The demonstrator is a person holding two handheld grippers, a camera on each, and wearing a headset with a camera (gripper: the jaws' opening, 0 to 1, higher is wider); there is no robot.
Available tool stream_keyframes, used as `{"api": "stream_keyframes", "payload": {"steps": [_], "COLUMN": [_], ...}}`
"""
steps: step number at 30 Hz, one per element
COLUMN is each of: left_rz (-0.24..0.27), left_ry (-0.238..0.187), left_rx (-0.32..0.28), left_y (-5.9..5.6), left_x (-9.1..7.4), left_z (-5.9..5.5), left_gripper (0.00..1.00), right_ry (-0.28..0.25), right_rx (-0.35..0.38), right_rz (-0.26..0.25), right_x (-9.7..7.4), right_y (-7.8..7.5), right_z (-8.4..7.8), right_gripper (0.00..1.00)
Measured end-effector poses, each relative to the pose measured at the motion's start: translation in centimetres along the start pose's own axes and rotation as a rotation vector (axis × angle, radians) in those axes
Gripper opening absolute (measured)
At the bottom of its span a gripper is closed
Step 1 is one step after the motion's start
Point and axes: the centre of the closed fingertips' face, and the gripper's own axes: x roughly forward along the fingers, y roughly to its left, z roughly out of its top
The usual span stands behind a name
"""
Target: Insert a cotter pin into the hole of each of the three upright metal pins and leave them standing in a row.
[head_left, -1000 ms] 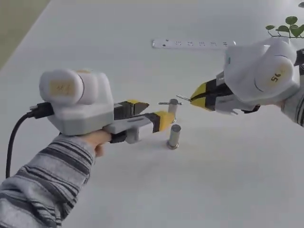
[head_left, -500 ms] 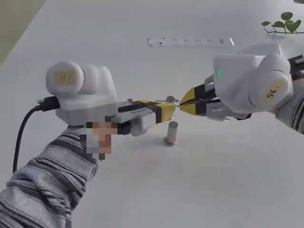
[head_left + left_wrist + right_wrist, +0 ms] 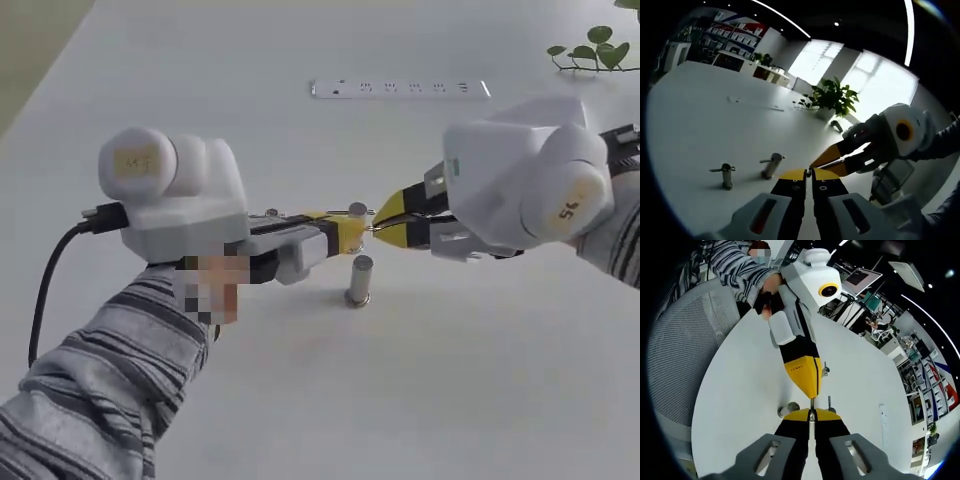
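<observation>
Pin (image 3: pixel 360 281) upright on table (image 3: pixel 330 410), power strip (image 3: pixel 400 89) well apart beyond it.

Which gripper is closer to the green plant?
Right. The plant is at the far right. The right gripper is in front of it, on that side; the left gripper is farther away, to the left.

cotter (image 3: pixel 372 228): thin sliver between the two gripper tips; form too small to tell.
left gripper (image 3: pixel 358 232): jaws closed; whether they pinch the cotter, cannot tell.
right gripper (image 3: pixel 382 222): closed jaws bury the cotter's end.
far pin (image 3: pixel 357 209): top shows; rest behind left jaws.
back pin (image 3: pixel 272 212): a speck above the left gripper's body.
plant (image 3: pixel 598 36): cut by the top-right corner.
strip (image 3: pixel 400 88): sockets too small to count.
cable (image 3: pixel 45 290): lower end behind sleeve (image 3: pixel 90 400).
</observation>
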Motion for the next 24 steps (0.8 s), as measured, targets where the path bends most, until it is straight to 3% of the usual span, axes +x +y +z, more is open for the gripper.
{"api": "stream_keyframes", "payload": {"steps": [8,12,17,24], "left_rz": [-0.013,-0.027,-0.047,-0.056], "left_ry": [-0.001,-0.005,-0.01,0.04], "left_rx": [0.002,0.063,0.164,0.271], "left_y": [-0.3,-0.5,-0.9,-0.6], "left_x": [0.1,0.1,0.0,-0.4], "left_z": [0.0,0.1,0.1,-1.0], "left_gripper": [0.0,0.0,0.0,0.0], "right_ry": [-0.001,-0.01,-0.037,-0.108], "right_rx": [0.001,0.059,0.215,0.477], "right_rz": [-0.005,-0.005,0.014,0.086], "right_x": [-0.1,-0.2,0.1,0.0], "right_y": [0.0,0.0,0.1,0.7], "right_z": [0.0,0.0,-0.4,-0.9], "right_gripper": [0.0,0.0,0.02,0.09]}}
